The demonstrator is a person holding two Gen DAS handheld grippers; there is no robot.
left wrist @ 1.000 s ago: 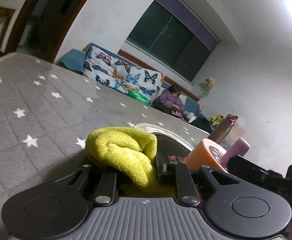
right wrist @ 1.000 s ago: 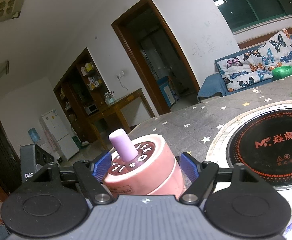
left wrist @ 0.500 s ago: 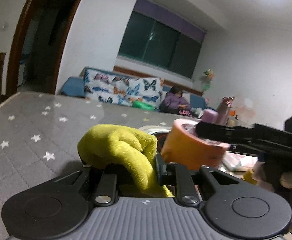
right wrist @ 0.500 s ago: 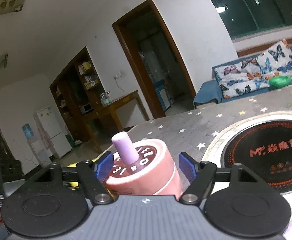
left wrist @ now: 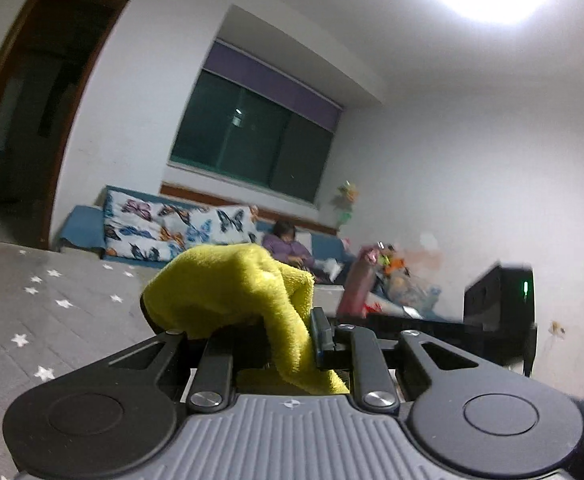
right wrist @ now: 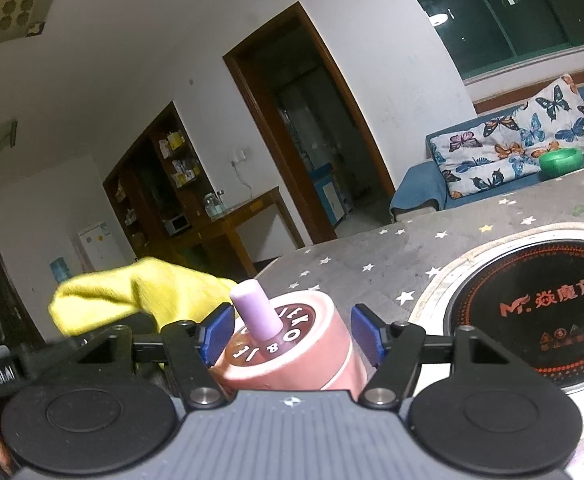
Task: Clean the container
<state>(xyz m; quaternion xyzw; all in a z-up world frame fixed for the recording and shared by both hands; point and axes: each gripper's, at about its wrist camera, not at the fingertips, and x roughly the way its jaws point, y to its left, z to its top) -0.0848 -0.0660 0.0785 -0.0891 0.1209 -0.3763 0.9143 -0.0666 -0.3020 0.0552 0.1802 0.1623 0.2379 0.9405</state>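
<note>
My left gripper (left wrist: 275, 332) is shut on a yellow cloth (left wrist: 235, 284), which bulges out over its fingers. My right gripper (right wrist: 292, 330) is shut on a pink cylindrical container (right wrist: 292, 352) with a brown printed lid and a lilac knob (right wrist: 255, 312) on top. In the right wrist view the yellow cloth (right wrist: 139, 292) and the left gripper sit just left of the container, close to its side. In the left wrist view the container is hidden behind the cloth; the right gripper's black body (left wrist: 496, 320) shows at the right.
A grey star-patterned tablecloth (right wrist: 372, 248) covers the table. A round black induction hob (right wrist: 540, 312) is set in it at the right. A butterfly-print sofa (left wrist: 171, 232) with a seated person (left wrist: 287, 244) stands behind. A pink bottle (left wrist: 356, 284) stands at the far side.
The left gripper with the cloth has swung up and beside the container. The cloth now shows at the left of the container in the right wrist view.
</note>
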